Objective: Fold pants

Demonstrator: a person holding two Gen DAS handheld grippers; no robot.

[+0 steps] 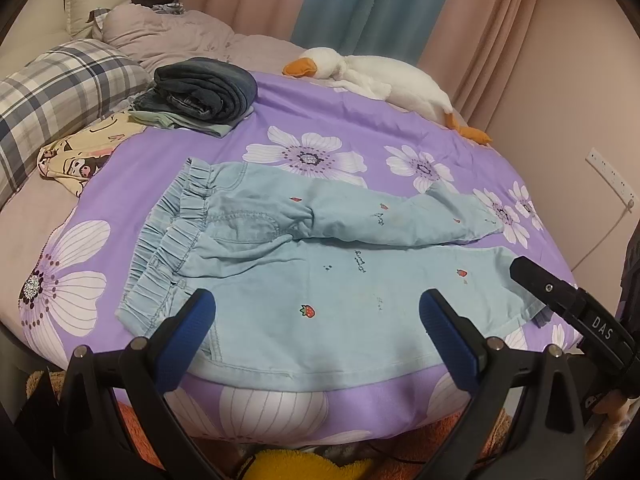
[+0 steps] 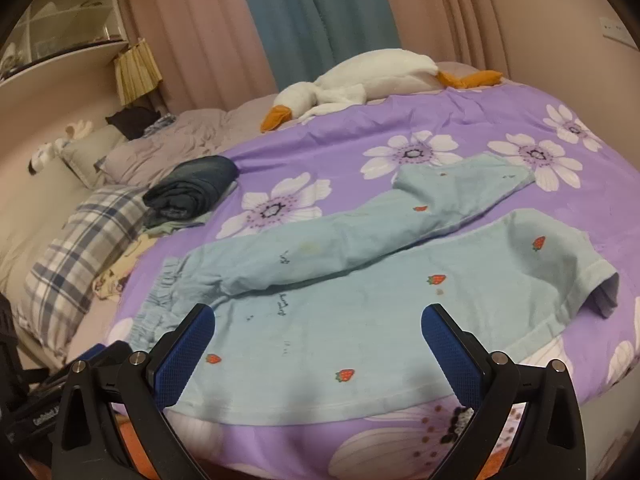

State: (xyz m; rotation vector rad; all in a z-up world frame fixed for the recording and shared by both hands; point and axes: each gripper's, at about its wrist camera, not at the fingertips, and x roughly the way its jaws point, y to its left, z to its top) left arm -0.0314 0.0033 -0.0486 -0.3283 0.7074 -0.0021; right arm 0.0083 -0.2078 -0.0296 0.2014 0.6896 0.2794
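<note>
Left wrist view shows the light blue pants spread flat on the purple flower blanket. They look soft, light and floppy, so I think they will bend easily. Good spots to grab seem to be the stretchy waistband and the leg cuff. The left claw is spread wide just above the near leg, holding nothing. The right claw is spread wide too, also empty.

Both wrist views low, near, facing across the shared pants.
</note>
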